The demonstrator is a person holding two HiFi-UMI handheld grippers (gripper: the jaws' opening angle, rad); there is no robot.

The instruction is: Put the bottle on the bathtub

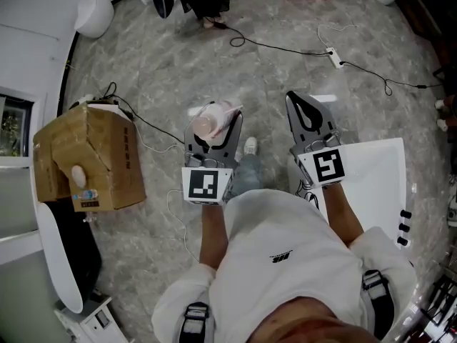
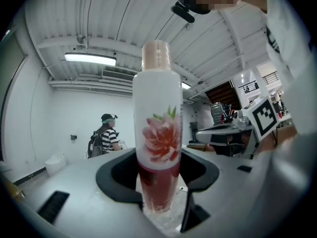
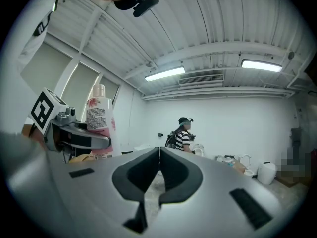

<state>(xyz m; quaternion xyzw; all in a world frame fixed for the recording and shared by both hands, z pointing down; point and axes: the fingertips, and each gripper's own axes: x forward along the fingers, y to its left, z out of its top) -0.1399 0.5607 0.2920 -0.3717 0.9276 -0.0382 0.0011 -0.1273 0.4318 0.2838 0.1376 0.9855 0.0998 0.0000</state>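
Pinching the bottle (image 2: 158, 133) near its base, left gripper (image 1: 213, 128) holds it cap-up at 12 o'clock so it won't tip. Right gripper (image 1: 308, 120) at 1 o'clock, jaws pressed together, empty, free to assist.

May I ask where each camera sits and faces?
Head view: on the head, facing down at grey marble floor; forearms show.
Left gripper view: on left tool, facing up its clamped white flowered bottle; white shirt shows.
Right gripper view: on shut right tool, facing a wall; shirt at left.
Gripper views share a striped-shirted bystander.
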